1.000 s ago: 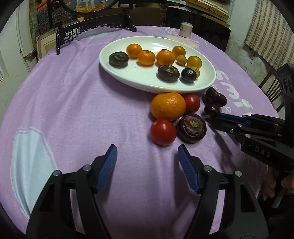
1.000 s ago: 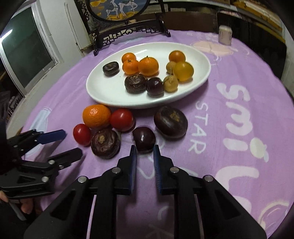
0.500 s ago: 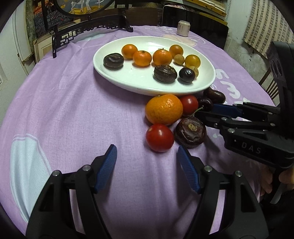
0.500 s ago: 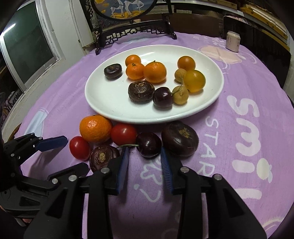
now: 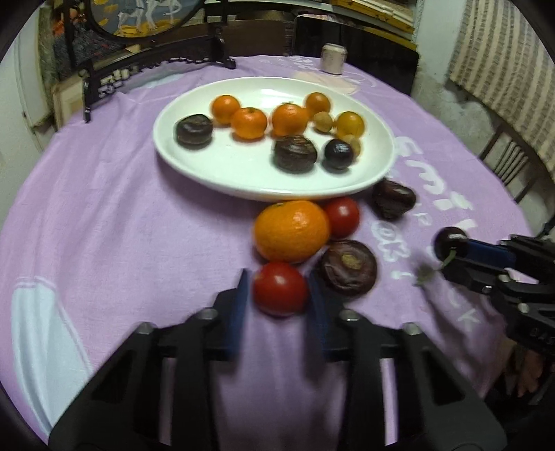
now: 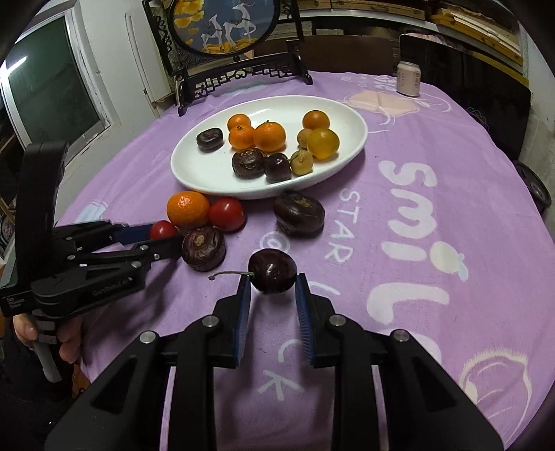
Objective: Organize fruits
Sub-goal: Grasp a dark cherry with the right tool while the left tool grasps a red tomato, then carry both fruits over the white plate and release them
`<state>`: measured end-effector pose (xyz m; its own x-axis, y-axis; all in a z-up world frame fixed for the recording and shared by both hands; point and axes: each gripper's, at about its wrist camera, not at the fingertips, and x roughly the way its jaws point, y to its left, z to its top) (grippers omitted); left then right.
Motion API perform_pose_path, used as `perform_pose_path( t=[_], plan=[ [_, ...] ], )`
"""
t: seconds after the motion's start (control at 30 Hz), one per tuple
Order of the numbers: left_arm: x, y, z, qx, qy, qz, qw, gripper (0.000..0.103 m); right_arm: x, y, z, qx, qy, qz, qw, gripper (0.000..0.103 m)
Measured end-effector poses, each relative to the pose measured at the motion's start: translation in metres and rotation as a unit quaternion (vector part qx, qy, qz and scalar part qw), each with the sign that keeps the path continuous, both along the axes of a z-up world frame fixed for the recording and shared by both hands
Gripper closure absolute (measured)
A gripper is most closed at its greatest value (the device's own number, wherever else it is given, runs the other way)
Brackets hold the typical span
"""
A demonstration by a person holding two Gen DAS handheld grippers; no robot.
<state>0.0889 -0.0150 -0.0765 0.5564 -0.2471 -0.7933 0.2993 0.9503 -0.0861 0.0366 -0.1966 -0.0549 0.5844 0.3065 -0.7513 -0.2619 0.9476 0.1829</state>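
Observation:
A white oval plate point(image 5: 225, 173) holds several small oranges, dark fruits and yellow fruits. In front of it on the purple cloth lie a large orange point(image 5: 291, 230), a red tomato point(image 5: 341, 215) and two dark wrinkled fruits point(image 5: 348, 267) point(image 5: 392, 199). My left gripper point(image 5: 277, 281) is shut on a second, nearer red tomato point(image 5: 280, 289), which rests on the cloth; both also show in the right wrist view, gripper point(image 6: 164, 236) and tomato point(image 6: 163, 229). My right gripper point(image 6: 272, 279) is shut on a dark stemmed plum point(image 6: 272, 269), held just above the cloth, right of the cluster.
A small can point(image 6: 408, 78) and a framed picture on a dark carved stand point(image 6: 225, 27) sit at the table's far edge. A chair point(image 5: 510, 163) stands off the right side. A hand point(image 6: 69, 343) grips the left tool's handle.
The left jaws have shut around the near tomato. The right gripper has drawn back from the cluster toward the right with the plum, which is off the cloth.

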Motion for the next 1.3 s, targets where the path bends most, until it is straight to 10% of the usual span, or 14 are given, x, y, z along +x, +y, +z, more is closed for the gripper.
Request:
perform_pose_path(
  t=[0.63, 1.3],
  plan=[
    [-0.016, 0.022, 0.046, -0.024, -0.032, 0.021, 0.9990, 0.073, 0.011, 0.024, 0.034, 0.005, -0.040, 0.028, 0.999, 0.076],
    [0.149, 0.015, 0.082, -0.009, -0.051, 0.100, 0.9937, 0.073, 0.174, 0.046, 0.046, 0.012, -0.026, 0.000, 1.000, 0.077]
  ],
)
